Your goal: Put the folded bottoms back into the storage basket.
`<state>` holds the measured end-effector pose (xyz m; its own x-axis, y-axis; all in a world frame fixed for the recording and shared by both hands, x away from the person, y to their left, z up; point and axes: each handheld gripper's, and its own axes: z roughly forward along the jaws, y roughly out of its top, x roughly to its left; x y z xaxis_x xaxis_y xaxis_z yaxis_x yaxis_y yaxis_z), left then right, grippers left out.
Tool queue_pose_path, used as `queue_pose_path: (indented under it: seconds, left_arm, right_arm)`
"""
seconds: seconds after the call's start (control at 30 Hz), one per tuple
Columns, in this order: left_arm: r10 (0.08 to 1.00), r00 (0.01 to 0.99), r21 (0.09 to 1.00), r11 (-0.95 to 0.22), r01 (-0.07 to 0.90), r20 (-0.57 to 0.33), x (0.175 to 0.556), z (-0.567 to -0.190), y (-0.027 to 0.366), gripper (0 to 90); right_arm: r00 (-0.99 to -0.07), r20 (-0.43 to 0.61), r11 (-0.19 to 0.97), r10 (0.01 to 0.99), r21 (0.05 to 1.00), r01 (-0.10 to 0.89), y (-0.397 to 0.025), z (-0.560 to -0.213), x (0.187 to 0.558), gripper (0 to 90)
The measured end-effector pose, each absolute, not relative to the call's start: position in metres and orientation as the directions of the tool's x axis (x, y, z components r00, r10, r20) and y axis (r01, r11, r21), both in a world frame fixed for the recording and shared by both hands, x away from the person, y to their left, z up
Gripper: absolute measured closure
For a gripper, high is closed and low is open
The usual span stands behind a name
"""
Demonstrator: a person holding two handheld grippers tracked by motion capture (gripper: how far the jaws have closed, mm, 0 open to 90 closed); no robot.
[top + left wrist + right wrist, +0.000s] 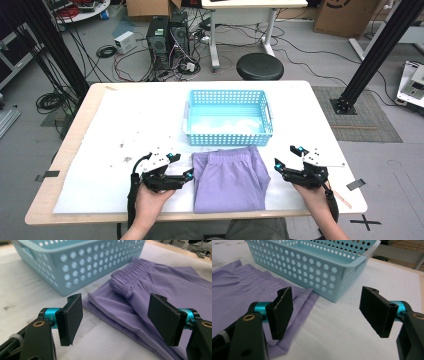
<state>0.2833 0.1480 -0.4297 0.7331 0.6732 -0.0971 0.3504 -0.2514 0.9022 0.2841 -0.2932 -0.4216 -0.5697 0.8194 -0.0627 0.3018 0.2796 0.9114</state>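
Folded purple shorts (230, 179) lie flat on the near middle of the desk (125, 115), the gathered waistband at the far end, just short of the near wall of the light-blue perforated basket (229, 118). The garment appears folded lengthwise, its stacked edges running along its left side in the left gripper view (160, 302); I judge this compact shape is meant to fit the basket, which stands just beyond it with its interior seemingly free.

My left claw (181, 166) is positioned just left of the shorts, its jaws wide apart and holding nothing; in its own view the claw (120, 315) points across the layered left edge toward the waistband. My right claw (290, 156) stands just right of the garment, likewise fully spread and empty; its own view (329, 312) looks past the right edge of the cloth (242, 292) toward a near corner of the basket (322, 267). Neither claw touches the fabric.

The symmetric flanking arrangement suggests that I intend to grip both sides together, so the fold holds while the cloth is lifted. The likely risk is catching only the top layer, which would let the fold open.

A white sheet (100, 190) covers the desk, with small dark specks at the left.
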Motion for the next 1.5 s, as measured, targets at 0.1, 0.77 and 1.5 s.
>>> queue_pose_path:
  seconds: [0.1, 0.77, 1.5]
  left_arm:
    - [0.674, 0.728, 0.888, -0.249, 0.386, -0.127, 0.280, -0.432, 0.142, 28.3]
    - [0.676, 0.675, 0.778, -0.241, 0.581, -0.295, 0.273, -0.449, 0.127, 28.3]
    - [0.684, 0.635, 0.738, -0.207, 0.642, -0.360, 0.277, -0.452, 0.112, 29.6]
  right_arm:
    - [-0.580, -0.071, 0.293, 0.811, 0.908, 0.299, -0.289, -0.423, 0.283, 26.9]
    - [-0.609, -0.087, 0.334, 0.788, 0.892, 0.305, -0.281, -0.427, 0.283, 26.9]
    - [-0.644, 0.050, 0.295, 0.764, 0.860, 0.417, -0.261, -0.430, 0.284, 21.4]
